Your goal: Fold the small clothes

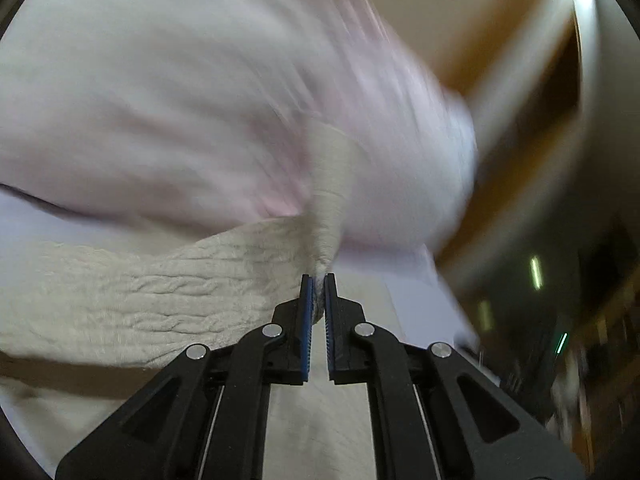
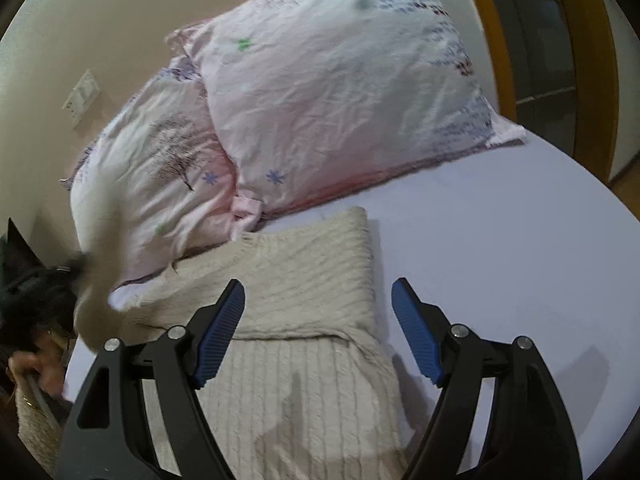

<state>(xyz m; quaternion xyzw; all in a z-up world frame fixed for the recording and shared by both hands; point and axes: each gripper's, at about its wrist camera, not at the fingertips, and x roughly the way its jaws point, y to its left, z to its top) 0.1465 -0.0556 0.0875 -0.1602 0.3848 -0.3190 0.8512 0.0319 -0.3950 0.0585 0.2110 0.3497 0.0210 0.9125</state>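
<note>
A cream cable-knit sweater [image 2: 304, 292] lies on the pale lilac bed sheet [image 2: 500, 280], one part folded over the body. My left gripper [image 1: 319, 284] is shut on a bunched piece of the sweater [image 1: 328, 216] and holds it lifted; the left wrist view is motion-blurred. In the right wrist view the left gripper [image 2: 76, 268] shows at the left edge, holding a blurred cream sleeve [image 2: 100, 240]. My right gripper [image 2: 320, 316] is open and empty, hovering just above the sweater's folded edge.
Two pink patterned pillows [image 2: 320, 92] lie at the head of the bed behind the sweater. A beige wall with a switch plate [image 2: 80, 94] stands to the left. A wooden door frame [image 2: 488, 40] is at the right.
</note>
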